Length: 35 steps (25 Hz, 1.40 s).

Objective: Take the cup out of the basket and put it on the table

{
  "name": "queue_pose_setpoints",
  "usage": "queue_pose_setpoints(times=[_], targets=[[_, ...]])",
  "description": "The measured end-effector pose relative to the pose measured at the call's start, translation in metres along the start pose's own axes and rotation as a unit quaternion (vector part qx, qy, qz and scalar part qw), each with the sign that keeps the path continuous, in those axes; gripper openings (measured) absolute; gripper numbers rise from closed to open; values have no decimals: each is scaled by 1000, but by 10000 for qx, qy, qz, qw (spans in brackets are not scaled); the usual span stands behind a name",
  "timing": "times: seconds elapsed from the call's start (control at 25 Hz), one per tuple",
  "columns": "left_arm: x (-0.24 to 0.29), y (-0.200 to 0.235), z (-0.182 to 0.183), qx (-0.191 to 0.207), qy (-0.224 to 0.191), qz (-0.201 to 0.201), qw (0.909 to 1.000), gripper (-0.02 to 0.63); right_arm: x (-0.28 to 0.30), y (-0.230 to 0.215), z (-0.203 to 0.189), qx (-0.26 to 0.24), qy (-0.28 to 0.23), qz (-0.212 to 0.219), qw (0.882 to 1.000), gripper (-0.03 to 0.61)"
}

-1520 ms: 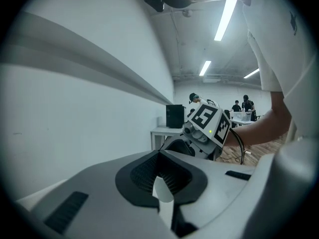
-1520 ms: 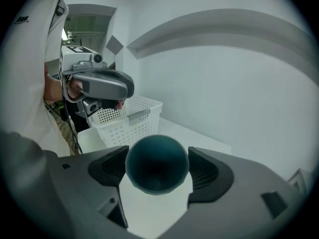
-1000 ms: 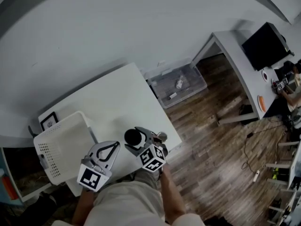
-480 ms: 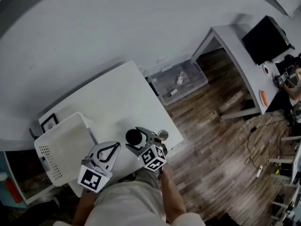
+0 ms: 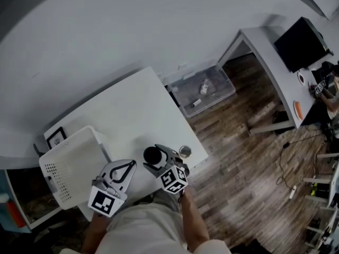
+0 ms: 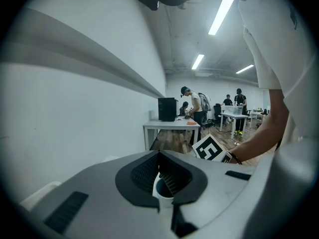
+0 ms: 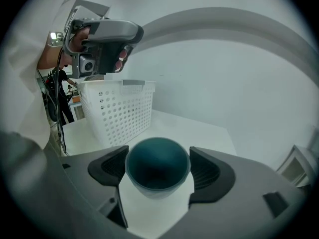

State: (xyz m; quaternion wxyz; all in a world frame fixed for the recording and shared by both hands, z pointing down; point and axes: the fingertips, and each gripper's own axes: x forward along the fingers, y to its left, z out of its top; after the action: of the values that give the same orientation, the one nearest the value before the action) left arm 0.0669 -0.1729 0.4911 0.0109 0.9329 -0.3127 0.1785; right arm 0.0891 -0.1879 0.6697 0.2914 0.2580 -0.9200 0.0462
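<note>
- Progress: pale cup with a dark teal inside (image 7: pixel 157 162) is out of the white perforated plastic basket (image 5: pixel 63 163). It is upright over the near edge of the white rectangular table (image 5: pixel 127 110), well apart from the basket.
- Right gripper (image 7: pixel 158 176): jaws clamped on the cup, one pad on each side of the rim.
- Left gripper (image 6: pixel 160 156): jaws together, nothing held, parked between basket and cup.
- Can't tell if the cup base is touching the tabletop.
- Left to do, as I judge it: seat the cup, open my right jaws, back off.
</note>
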Motion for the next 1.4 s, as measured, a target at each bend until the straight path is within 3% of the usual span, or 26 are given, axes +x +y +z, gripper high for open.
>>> queue_pose_setpoints(times=[1.04, 1.4], targets=[[4, -7, -2, 67, 52, -120, 9999, 2, -7, 1, 5, 40, -261, -56, 9996, 380], [-2, -4, 3, 102, -73, -54, 9999, 2, -50, -5, 41, 163, -706, -341, 9968, 379]])
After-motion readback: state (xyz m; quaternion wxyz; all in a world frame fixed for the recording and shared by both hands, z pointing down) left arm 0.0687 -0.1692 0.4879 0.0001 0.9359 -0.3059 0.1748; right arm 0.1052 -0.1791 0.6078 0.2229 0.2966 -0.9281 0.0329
